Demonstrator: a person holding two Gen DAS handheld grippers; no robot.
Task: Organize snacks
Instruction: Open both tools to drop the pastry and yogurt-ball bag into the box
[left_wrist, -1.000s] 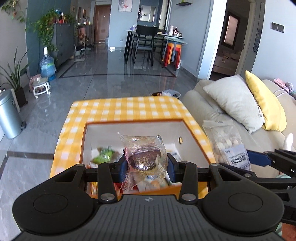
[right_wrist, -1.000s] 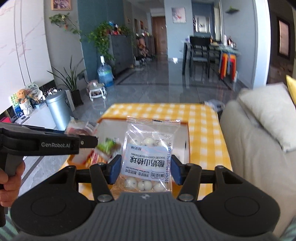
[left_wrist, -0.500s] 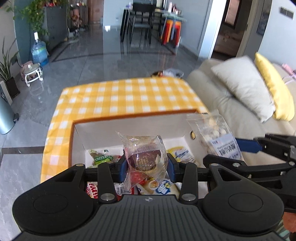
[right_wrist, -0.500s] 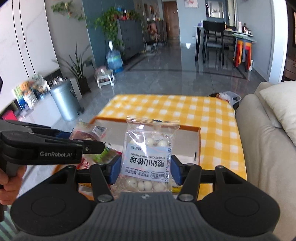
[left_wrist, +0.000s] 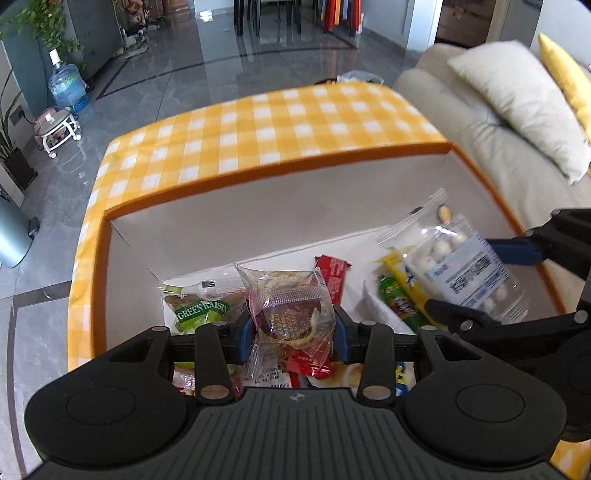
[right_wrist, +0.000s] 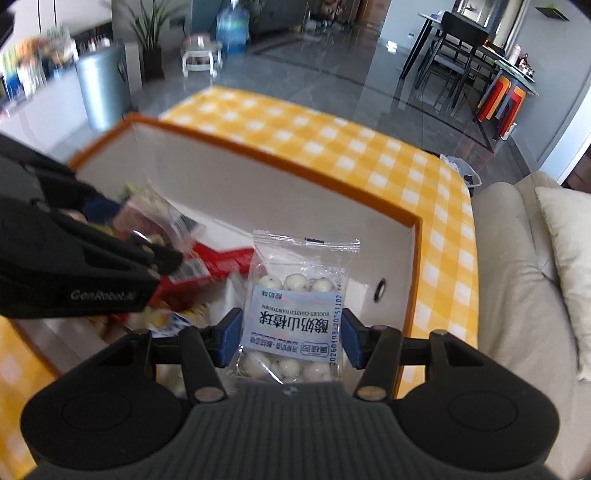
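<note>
While both my arms tilt down over the open white cardboard box with the orange rim (left_wrist: 280, 173), my left hand-held gripper (left_wrist: 293, 330) is clenched on a clear plastic packet holding a dark round cake (left_wrist: 290, 319), its blue pads pressing the wrapper from both sides. My right hand-held gripper (right_wrist: 290, 339) grasps a clear bag of white yogurt-coated balls (right_wrist: 295, 314); its pale label reads "YOGURT-COATED HAWTHORN" above larger Chinese characters, with a printed date running along one edge. Both packets hang above the box's inside, the cake toward its left half, the bag toward its right. Lying in the box are a packet marked "GREEN RAISIN" (left_wrist: 201, 308), a red wrapped bar (left_wrist: 334, 280) and a yellow-and-green packet (left_wrist: 400, 291). "GenRobot.AI" shows on my left gripper's side. The box sits on a bench covered with yellow-and-white checked cloth (left_wrist: 258, 125).
</note>
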